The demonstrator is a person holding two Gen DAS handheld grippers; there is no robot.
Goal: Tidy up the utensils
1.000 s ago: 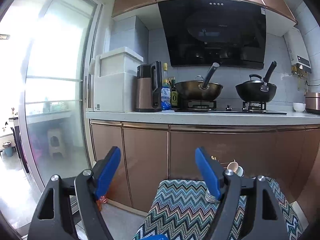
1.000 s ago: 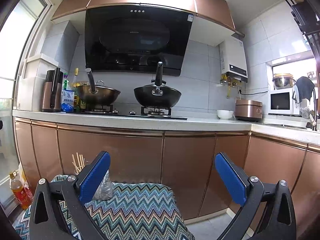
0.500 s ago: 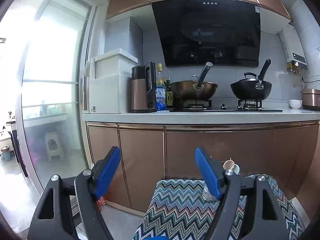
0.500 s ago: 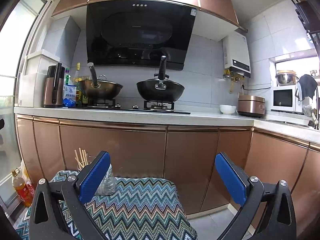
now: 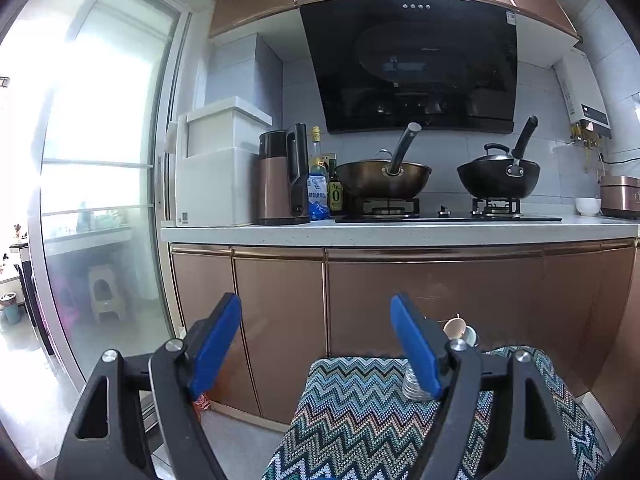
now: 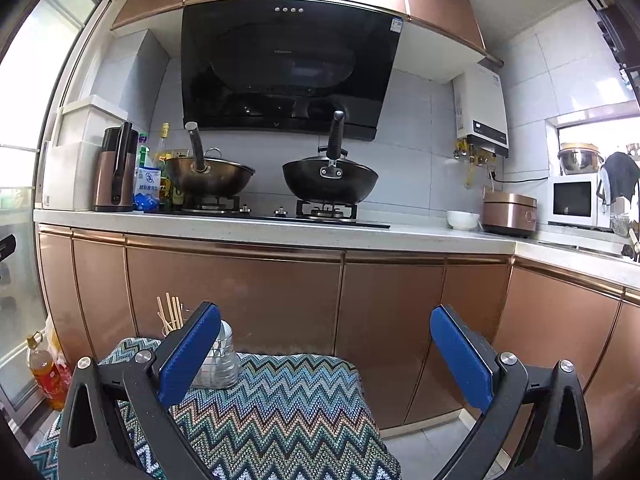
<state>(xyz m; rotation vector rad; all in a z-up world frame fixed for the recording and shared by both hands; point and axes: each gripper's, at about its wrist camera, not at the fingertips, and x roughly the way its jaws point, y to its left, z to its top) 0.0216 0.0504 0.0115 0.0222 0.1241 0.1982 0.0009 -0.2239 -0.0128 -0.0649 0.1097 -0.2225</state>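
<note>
Left wrist view shows our left gripper (image 5: 316,344) with its blue fingers (image 5: 216,340) spread wide and nothing between them. It hangs near the left edge of a zigzag cloth (image 5: 360,412). A clear glass holder (image 5: 412,384) stands on the cloth, partly hidden behind the right finger. Spoon heads (image 5: 456,326) poke up from it.

Our right gripper (image 6: 326,354) is wide too and holds nothing. From the right wrist we see the same cloth (image 6: 280,400) and the glass holder (image 6: 220,360) just behind the left blue finger (image 6: 192,354). Thin chopsticks (image 6: 170,314) stand up beside it; we cannot tell what they sit in.

Brown cabinets (image 6: 240,292) are behind. Two woks (image 6: 330,182) sit on the stove.
</note>
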